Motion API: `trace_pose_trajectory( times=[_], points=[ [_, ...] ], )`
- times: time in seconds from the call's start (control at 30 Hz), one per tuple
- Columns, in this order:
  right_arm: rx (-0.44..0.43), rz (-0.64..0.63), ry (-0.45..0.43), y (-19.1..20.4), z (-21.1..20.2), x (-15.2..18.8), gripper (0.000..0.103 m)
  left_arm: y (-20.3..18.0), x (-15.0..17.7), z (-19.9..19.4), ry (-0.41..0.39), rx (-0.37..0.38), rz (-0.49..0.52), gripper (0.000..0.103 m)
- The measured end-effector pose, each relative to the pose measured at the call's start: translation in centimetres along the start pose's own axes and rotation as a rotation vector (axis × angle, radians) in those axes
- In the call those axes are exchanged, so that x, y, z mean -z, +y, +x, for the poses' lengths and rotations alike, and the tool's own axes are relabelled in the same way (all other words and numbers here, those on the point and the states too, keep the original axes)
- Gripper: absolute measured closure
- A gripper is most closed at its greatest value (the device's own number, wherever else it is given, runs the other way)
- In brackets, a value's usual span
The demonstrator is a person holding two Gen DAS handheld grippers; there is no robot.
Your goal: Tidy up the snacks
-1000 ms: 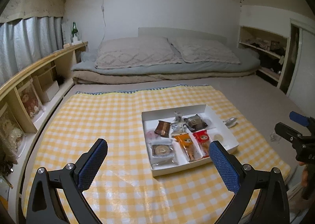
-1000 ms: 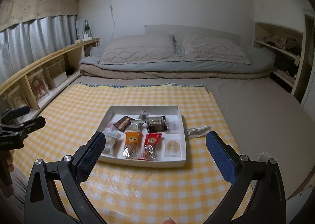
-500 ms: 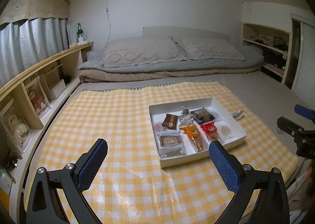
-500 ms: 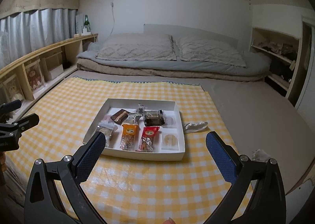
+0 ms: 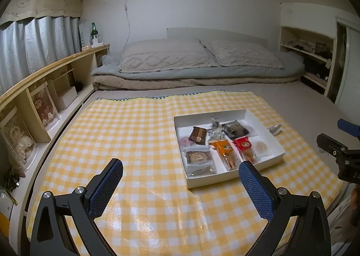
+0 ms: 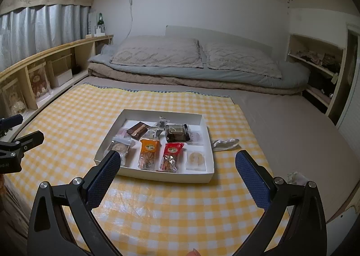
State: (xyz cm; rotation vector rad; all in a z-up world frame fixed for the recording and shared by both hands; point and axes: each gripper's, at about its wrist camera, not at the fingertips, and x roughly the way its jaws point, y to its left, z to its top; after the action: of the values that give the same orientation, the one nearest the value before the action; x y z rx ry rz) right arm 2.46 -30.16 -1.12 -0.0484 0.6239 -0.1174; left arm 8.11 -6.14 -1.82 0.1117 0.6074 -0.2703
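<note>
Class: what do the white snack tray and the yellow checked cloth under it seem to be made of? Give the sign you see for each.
Tray: probably thin white cardboard, matt, with crisp folded walls and flat dividers. Cloth: likely plastic-coated or vinyl sheet, since ceiling light glares off it in shiny patches near the camera.

walls: white (image 5: 202, 8) | bed (image 5: 315, 112): two grey pillows (image 5: 164, 58) | left: wooden shelf (image 5: 45, 71), grey curtains (image 5: 33, 42) | cloth: yellow checked (image 5: 135, 132)

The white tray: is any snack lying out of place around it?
Yes. One crinkled silver packet lies on the checked cloth just outside the white tray, at its right wall, while every other snack sits inside.
</note>
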Motion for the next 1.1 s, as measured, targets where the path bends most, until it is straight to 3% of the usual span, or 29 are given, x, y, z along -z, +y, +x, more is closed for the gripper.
trace_pose_trajectory(
  times=[1.1],
  points=[
    [0.003, 0.000, 0.000, 0.19, 0.01, -0.01, 0.000, -0.32, 0.54, -0.10, 0.000, -0.003, 0.008, 0.000]
  ],
)
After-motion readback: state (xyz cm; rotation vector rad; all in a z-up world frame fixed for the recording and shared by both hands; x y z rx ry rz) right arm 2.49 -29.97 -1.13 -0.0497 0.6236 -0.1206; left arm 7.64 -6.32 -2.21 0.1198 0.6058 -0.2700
